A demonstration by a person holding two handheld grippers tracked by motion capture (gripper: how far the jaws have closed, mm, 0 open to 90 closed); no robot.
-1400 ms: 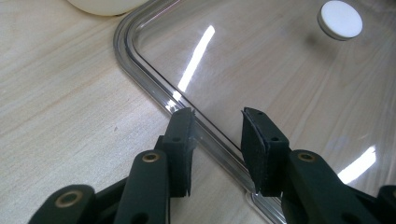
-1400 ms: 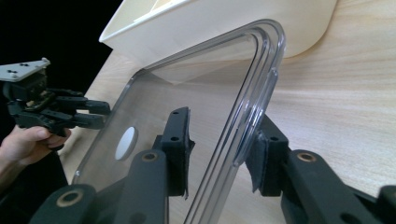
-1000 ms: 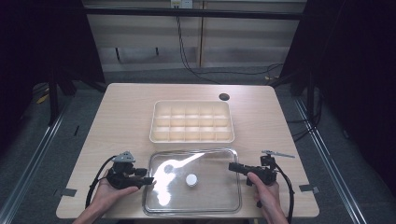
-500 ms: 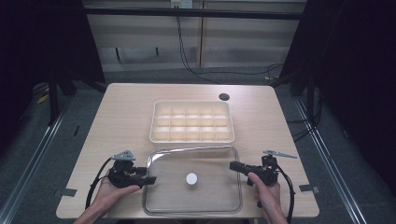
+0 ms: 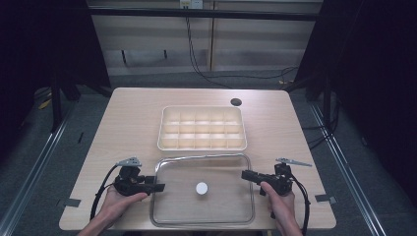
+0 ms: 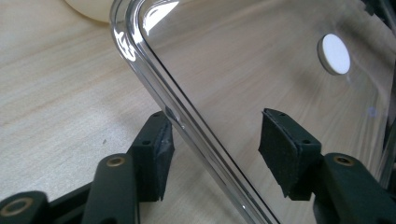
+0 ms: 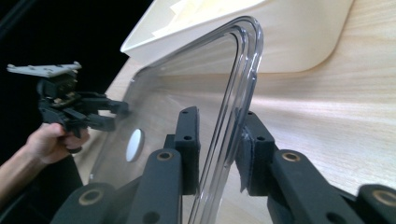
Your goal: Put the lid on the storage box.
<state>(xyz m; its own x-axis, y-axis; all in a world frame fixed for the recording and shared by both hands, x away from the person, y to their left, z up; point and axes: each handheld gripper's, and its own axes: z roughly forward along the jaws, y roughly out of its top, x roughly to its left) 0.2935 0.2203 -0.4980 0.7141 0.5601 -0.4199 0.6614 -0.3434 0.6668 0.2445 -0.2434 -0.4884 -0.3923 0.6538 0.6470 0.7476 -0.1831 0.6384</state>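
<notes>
A clear plastic lid [image 5: 202, 189] lay flat on the wooden counter [image 5: 128, 123] in the lower middle of the high view, with a small white disc [image 5: 201, 188] at its centre. Just above it in the frame sat a cream compartment tray [image 5: 202, 128], divided into a grid of cells; its near edge was just beside the lid's far rim, and I could not tell whether they touched. A dark round hole [image 5: 236, 102] marked the counter at the tray's upper right.

The left tongs [image 5: 156, 187], held in the left hand [image 5: 120, 196] at lower left, reached to the lid's left rim. In the left gripper view the left tongs [image 6: 215, 140] stood open, one pad on either side of the rim, with clear gaps; nothing gripped.

The right tongs [image 5: 244, 174], in the right hand [image 5: 280, 199] at lower right, met the lid's right rim. In the right gripper view the right tongs [image 7: 219, 144] stood partly open, straddling the rim. The outer pad sat close against the plastic; whether it touched I could not tell. The inner pad stood off with a narrow gap.

The left tongs also appeared at centre left of that view.
</notes>
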